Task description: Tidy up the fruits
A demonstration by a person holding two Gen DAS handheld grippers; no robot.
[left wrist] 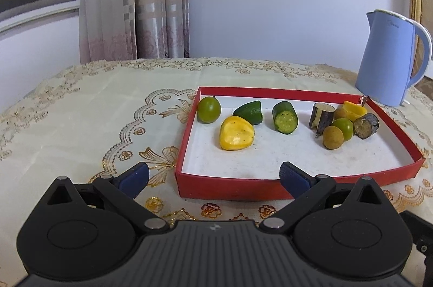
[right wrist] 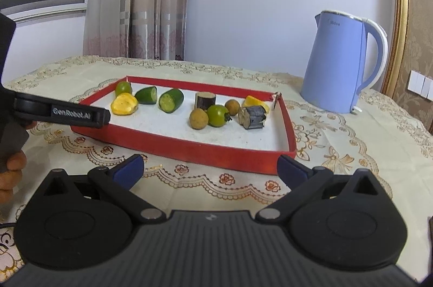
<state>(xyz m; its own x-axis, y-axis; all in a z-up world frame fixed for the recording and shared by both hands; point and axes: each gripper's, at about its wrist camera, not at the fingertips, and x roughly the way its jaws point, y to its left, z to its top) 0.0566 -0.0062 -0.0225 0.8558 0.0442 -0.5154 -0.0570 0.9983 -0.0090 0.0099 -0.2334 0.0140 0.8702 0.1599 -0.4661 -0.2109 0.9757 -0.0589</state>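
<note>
A shallow red tray (left wrist: 230,188) (right wrist: 189,151) with a white floor lies on the table. Its left part holds a green round fruit (left wrist: 208,109) (right wrist: 123,88), a yellow piece (left wrist: 236,133) (right wrist: 124,104) and two cut cucumber pieces (left wrist: 285,117) (right wrist: 171,100). On the right lie dark eggplant chunks (left wrist: 366,125) (right wrist: 252,117), two brown round fruits (left wrist: 333,137) (right wrist: 199,119), a green fruit (left wrist: 343,125) (right wrist: 217,115) and another yellow piece (left wrist: 354,109). My left gripper (left wrist: 215,178) is open just before the tray's near wall. My right gripper (right wrist: 208,173) is open too, nothing between its fingers.
A light blue kettle (left wrist: 389,59) (right wrist: 343,62) stands behind the tray's right end. The embroidered cream tablecloth (left wrist: 94,111) covers the table. In the right wrist view the left gripper's black finger (right wrist: 78,115) reaches over the tray's left corner, with a person's hand (right wrist: 10,173) at the frame's left edge.
</note>
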